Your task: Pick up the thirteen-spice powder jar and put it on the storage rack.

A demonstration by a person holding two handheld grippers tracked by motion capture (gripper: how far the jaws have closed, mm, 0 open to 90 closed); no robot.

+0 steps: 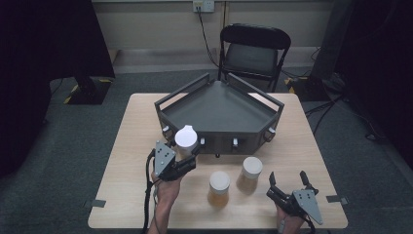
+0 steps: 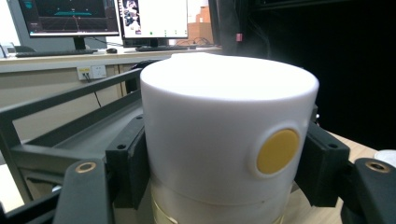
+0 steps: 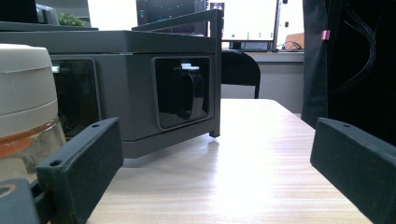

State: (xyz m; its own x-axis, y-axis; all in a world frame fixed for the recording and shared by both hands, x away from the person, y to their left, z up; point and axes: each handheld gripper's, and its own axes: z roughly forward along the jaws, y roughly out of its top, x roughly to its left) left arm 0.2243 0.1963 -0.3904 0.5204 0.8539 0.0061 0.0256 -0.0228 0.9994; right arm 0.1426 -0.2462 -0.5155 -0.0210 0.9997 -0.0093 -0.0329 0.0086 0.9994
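Note:
My left gripper (image 1: 191, 157) is shut on a white-lidded jar (image 1: 186, 138), held up off the table just in front of the dark grey raised tray (image 1: 219, 105). In the left gripper view the jar's white lid (image 2: 224, 135) with a yellow dot (image 2: 277, 151) sits squeezed between both black jaws. Two more jars with white lids and amber contents stand on the table: one in the middle (image 1: 219, 187) and one to its right (image 1: 252, 171). My right gripper (image 1: 288, 181) rests open near the front right edge, nothing between its jaws. A jar (image 3: 23, 107) appears at the left of the right gripper view.
The tray stands on a five-sided base with small handles on its front panels (image 3: 189, 91). A black folding chair (image 1: 253, 51) stands behind the wooden table (image 1: 136, 195). Monitors on a desk (image 2: 70, 18) stand in the background.

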